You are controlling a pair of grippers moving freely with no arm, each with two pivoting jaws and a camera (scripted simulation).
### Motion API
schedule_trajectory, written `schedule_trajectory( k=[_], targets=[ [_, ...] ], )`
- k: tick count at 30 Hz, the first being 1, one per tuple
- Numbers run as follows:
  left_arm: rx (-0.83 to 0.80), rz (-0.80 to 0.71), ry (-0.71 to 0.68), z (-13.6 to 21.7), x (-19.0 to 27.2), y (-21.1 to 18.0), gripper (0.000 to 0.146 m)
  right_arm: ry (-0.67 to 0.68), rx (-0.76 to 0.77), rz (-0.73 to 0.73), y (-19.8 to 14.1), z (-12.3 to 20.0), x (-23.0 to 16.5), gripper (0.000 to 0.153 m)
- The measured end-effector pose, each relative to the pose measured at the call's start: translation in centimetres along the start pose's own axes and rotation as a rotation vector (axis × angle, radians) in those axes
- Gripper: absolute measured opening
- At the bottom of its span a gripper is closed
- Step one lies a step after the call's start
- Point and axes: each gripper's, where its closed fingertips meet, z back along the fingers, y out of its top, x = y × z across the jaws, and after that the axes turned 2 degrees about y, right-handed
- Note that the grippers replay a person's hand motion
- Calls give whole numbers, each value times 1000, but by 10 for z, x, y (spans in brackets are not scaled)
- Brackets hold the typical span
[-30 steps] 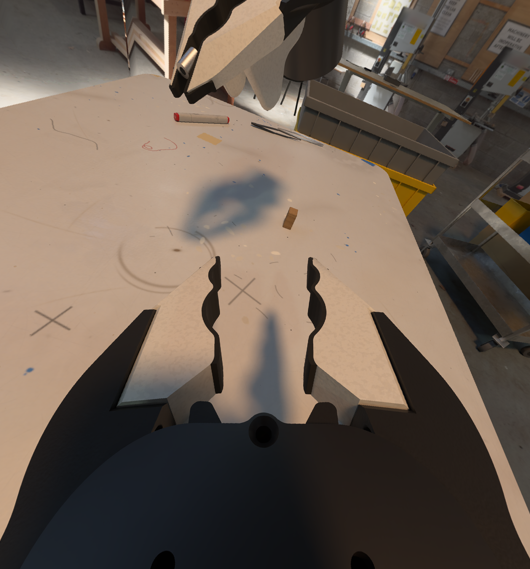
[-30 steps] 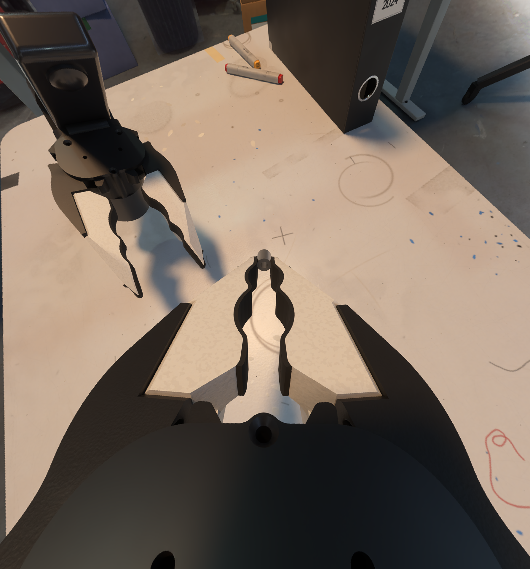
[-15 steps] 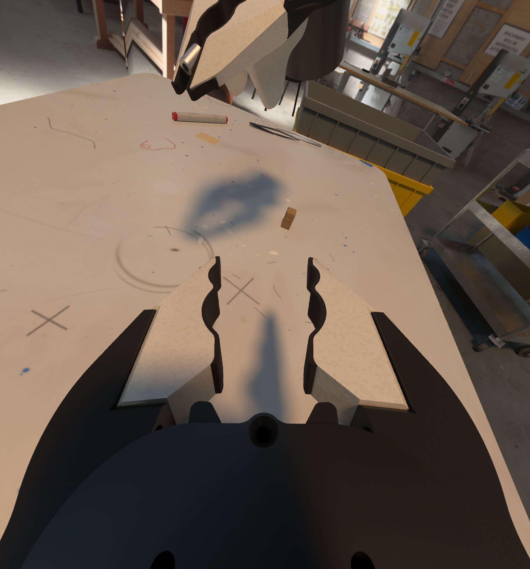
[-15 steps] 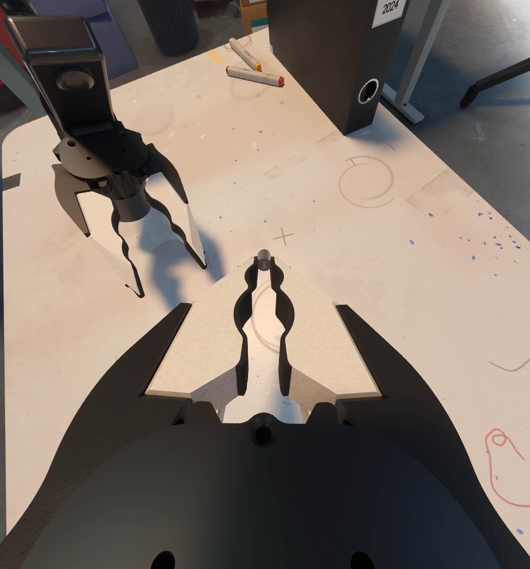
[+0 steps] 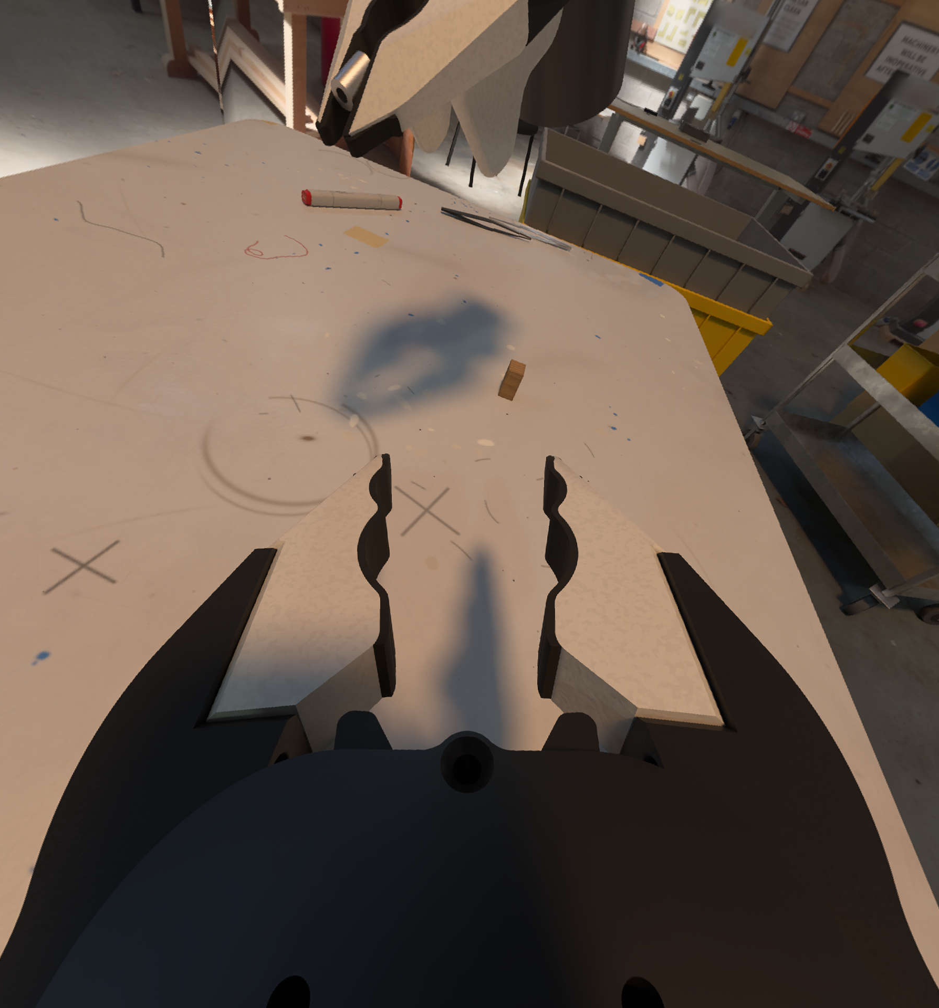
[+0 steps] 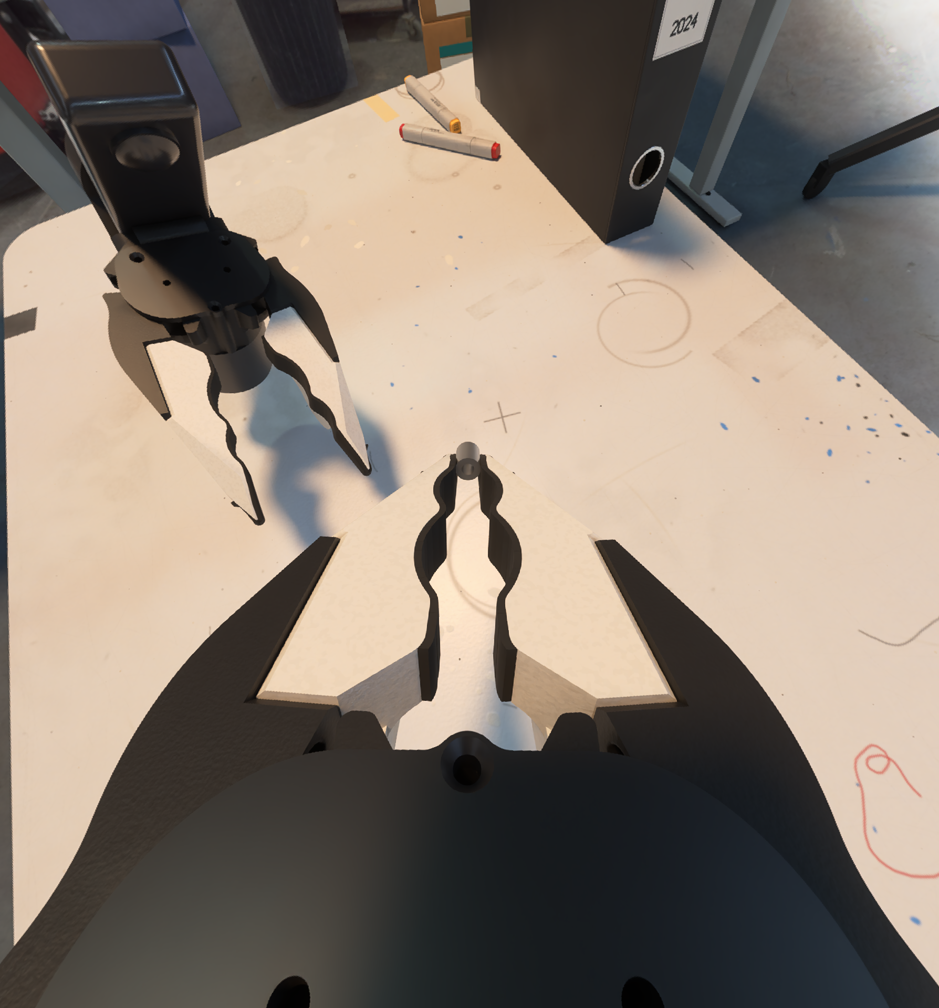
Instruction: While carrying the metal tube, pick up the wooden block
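A small wooden block (image 5: 511, 379) lies on the pale table (image 5: 129, 338), ahead and slightly right of my left gripper (image 5: 466, 463), which is open and empty above the table. My right gripper (image 6: 467, 463) is shut on a short metal tube (image 6: 467, 461) held at its fingertips, above the table. The right gripper with the tube (image 5: 350, 76) also shows at the top of the left wrist view. The left gripper (image 6: 312, 493) shows at the left of the right wrist view. The block is out of sight in the right wrist view.
A red-capped marker (image 5: 351, 199) and thin black tweezers-like strips (image 5: 483, 222) lie at the table's far edge. In the right wrist view two markers (image 6: 448, 141) and a black binder (image 6: 565, 109) stand at the far end. A metal cart (image 5: 893, 491) stands right of the table.
My left gripper has shifted slightly, so the block and table marks slid a little left and down in its view. The right gripper still holds the tube and barely moved.
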Motion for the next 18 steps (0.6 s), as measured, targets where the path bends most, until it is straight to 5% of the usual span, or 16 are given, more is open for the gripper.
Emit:
schedule_trajectory(
  k=[10,18],
  targets=[
    [-12,-4,-5,-2,2,-2,76,-21,15,0,-1,8,-2,7],
    [-31,-24,11,-2,-1,-6,76,-115,36,-48,-15,41,-3,7]
  ],
)
